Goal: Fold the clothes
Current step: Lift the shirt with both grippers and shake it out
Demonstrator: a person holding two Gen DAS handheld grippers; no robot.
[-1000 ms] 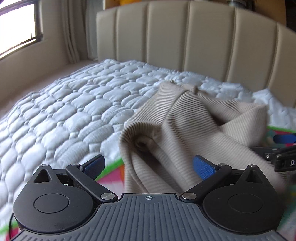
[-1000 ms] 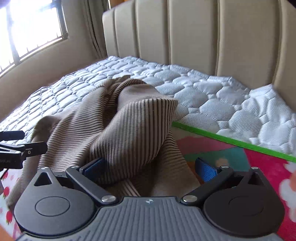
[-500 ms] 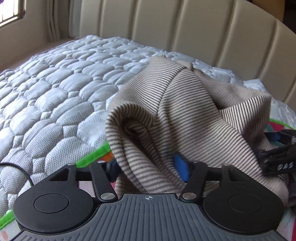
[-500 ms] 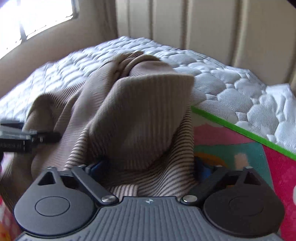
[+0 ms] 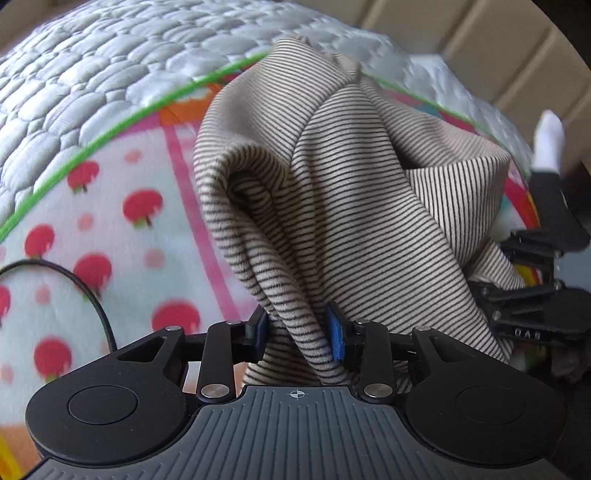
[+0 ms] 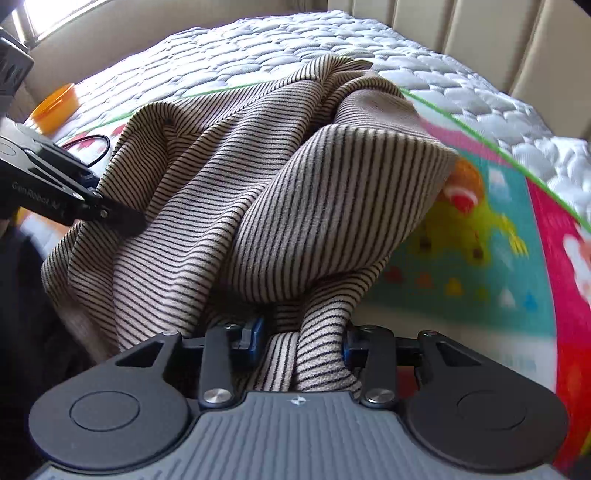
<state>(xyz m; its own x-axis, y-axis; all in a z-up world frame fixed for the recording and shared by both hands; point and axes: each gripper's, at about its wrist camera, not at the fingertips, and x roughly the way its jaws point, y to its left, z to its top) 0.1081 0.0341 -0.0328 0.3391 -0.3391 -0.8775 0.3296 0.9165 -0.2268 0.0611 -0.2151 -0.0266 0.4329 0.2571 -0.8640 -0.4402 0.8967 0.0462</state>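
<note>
Both grippers pinching the striped garment over the play mat

Left gripper (image 5: pixel 298 334): jaws have just been closing and now clamp a bunched fold of the beige striped garment (image 5: pixel 351 192), which rises toward 12 o'clock. Right gripper (image 6: pixel 301 341): likewise just closed, pads pressing a gathered fold, the cloth spreading toward 11 o'clock. Beneath lies a colourful play mat (image 5: pixel 110 229), a black cable (image 5: pixel 85 284) at 9 o'clock; beyond, the quilted mattress (image 6: pixel 280 48) and padded headboard (image 6: pixel 480 33).

Beige black-striped garment (image 5: pixel 354 206) bunched, raised off the mat.
</note>
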